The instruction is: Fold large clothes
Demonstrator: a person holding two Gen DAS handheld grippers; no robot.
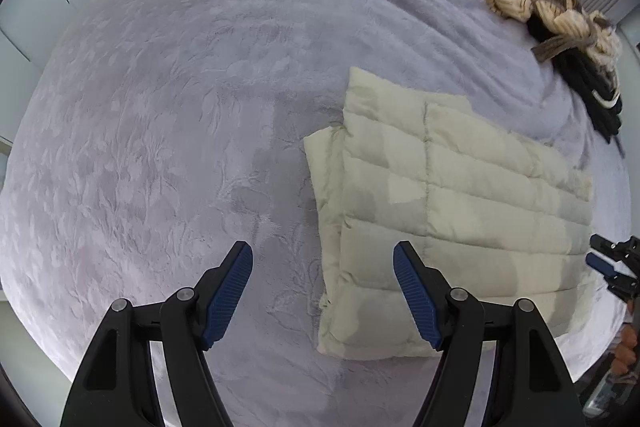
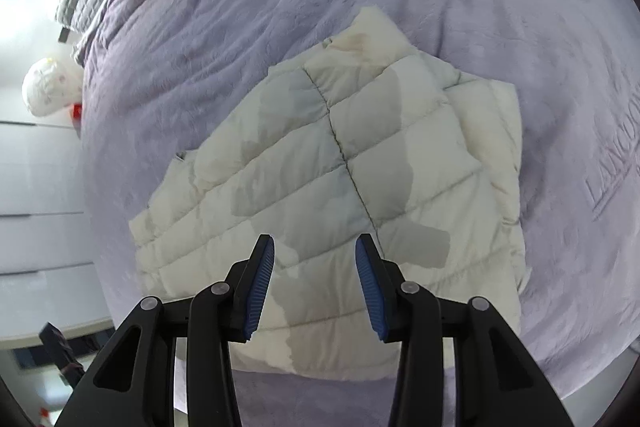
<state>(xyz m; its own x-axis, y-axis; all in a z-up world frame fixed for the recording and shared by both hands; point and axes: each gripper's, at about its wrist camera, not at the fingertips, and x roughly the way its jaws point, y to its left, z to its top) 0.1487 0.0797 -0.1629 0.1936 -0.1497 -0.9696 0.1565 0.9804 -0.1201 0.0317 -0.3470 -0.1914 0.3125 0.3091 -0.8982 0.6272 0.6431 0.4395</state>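
both grippers empty, jaws apart – left gripper [image 1: 323,297] over lilac blanket [image 1: 160,107], right gripper [image 2: 315,287] above folded cream puffer jacket [image 2: 320,163] near bed's front edge.

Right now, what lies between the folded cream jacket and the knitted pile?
Only bare lavender blanket lies between the cream jacket and the knitted pile, seen best in the left wrist view.

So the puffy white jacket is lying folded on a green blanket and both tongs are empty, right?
Nearly. The blanket is pale purple, not green; the right wrist view shows it well. The rest is right: the puffy white jacket lies folded on it, and the left tongs and right tongs hold nothing.
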